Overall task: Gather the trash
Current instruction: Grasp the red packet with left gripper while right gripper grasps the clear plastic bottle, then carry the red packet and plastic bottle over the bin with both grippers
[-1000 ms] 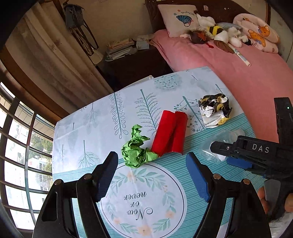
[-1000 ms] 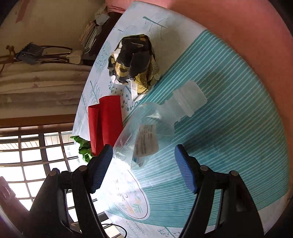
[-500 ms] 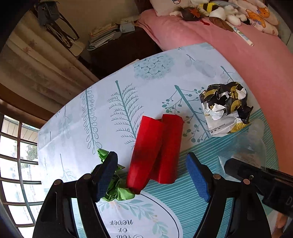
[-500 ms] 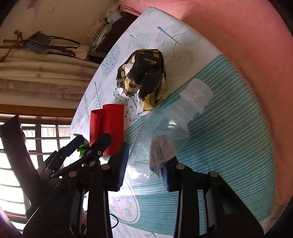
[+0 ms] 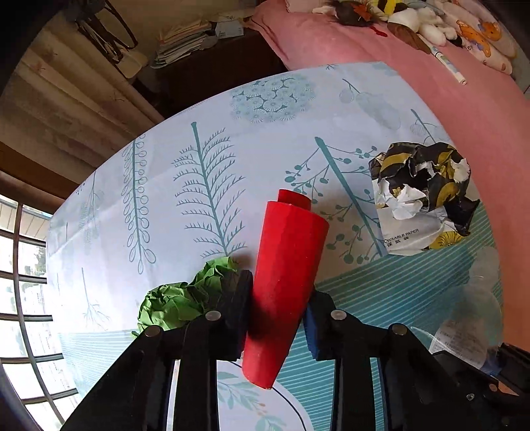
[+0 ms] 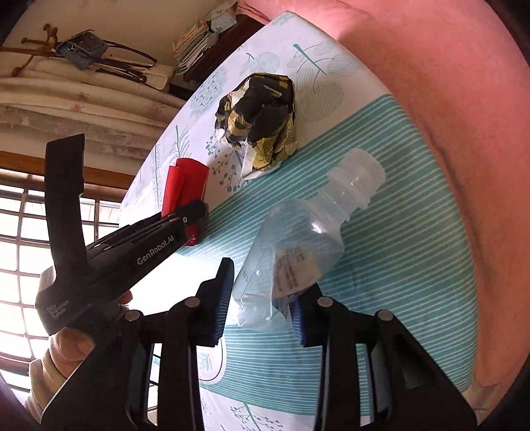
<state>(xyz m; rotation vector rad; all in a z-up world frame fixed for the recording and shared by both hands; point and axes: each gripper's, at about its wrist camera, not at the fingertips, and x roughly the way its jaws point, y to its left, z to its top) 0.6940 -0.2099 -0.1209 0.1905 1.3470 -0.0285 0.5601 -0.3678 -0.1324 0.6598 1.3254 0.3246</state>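
Two grips look set: left gripper point(image 5: 278, 318) clamps the red roll point(image 5: 285, 281), right gripper point(image 6: 261, 308) pinches the clear bottle point(image 6: 298, 252) (lift both gently, since each would crush).

Home bedroom: pink bed point(image 5: 414, 66), plush toys point(image 5: 430, 20), curtains point(image 5: 76, 96).

The left tongs point(image 5: 276, 318) are clamped on a rolled red paper tube point(image 5: 285, 275), one black finger point(image 5: 237, 315) pressed to its left side and the blue-padded finger point(image 5: 314, 328) to its right. A crumpled green paper ball point(image 5: 179, 298) lies on the leaf-patterned surface point(image 5: 165, 185) just left of the tongs, touching the black finger. A crumpled black, gold and white paper wrapper point(image 5: 420, 195) sits to the right, near a pink bed point(image 5: 430, 86). A clear plastic bottle point(image 5: 477, 308) lies at the lower right.
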